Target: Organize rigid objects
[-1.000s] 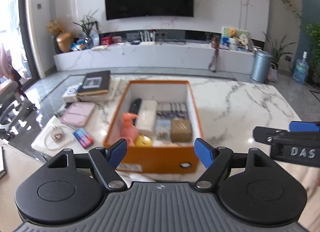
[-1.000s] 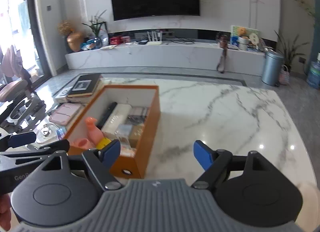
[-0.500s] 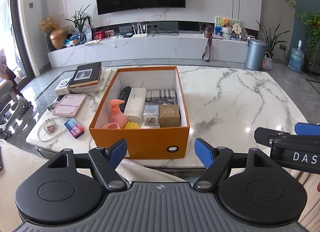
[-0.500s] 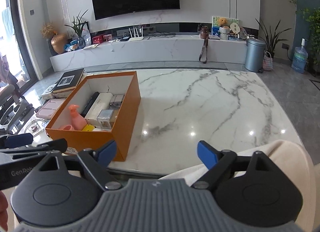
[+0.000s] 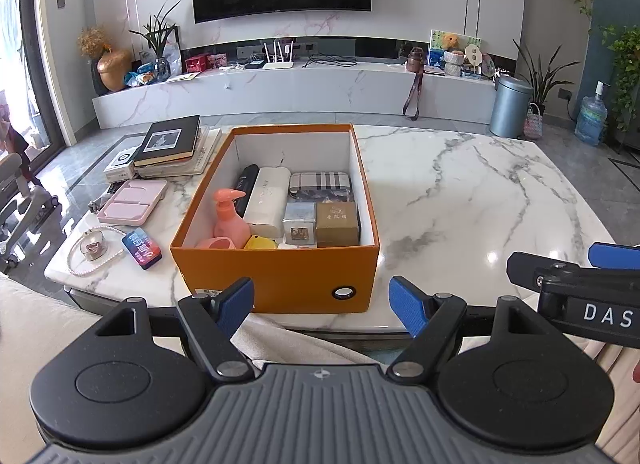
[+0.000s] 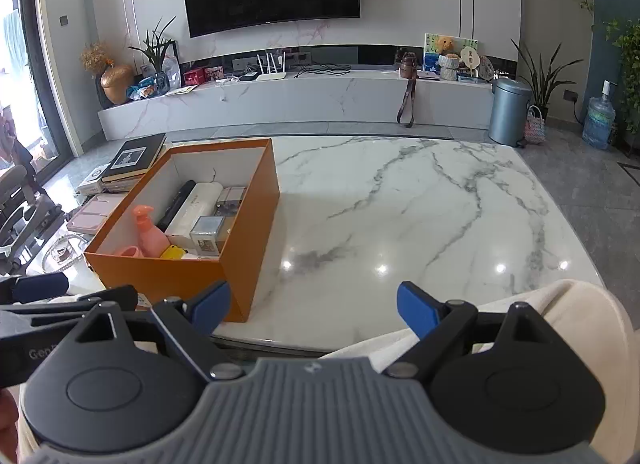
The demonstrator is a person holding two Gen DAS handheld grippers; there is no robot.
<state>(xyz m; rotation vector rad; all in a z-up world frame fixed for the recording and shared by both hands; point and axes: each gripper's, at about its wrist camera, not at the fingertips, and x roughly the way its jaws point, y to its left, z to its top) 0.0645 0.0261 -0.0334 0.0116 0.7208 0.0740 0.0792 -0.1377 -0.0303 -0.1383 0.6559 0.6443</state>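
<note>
An orange box [image 5: 280, 280] stands on the marble table [image 5: 480, 191]; it also shows in the right wrist view [image 6: 248, 223]. Inside are a pink pump bottle [image 5: 228, 215], a white case [image 5: 267, 199], a black remote [image 5: 246, 181], a plaid case [image 5: 320, 182], a gold box [image 5: 337, 223] and a small clear box [image 5: 299, 221]. My left gripper [image 5: 322, 304] is open and empty, held off the table's near edge in front of the box. My right gripper [image 6: 314, 304] is open and empty, to the right of the box.
Left of the box lie stacked books [image 5: 170, 143], a pink tray [image 5: 132, 201], a bead necklace with a small dish [image 5: 94, 248] and a blue card pack [image 5: 142, 248]. Beige fabric [image 6: 560, 304] covers my lap below the table edge. A TV console stands behind.
Both grippers have pulled back from the table toward me and stayed open. The box now looks farther off and the table's near edge is in view.
</note>
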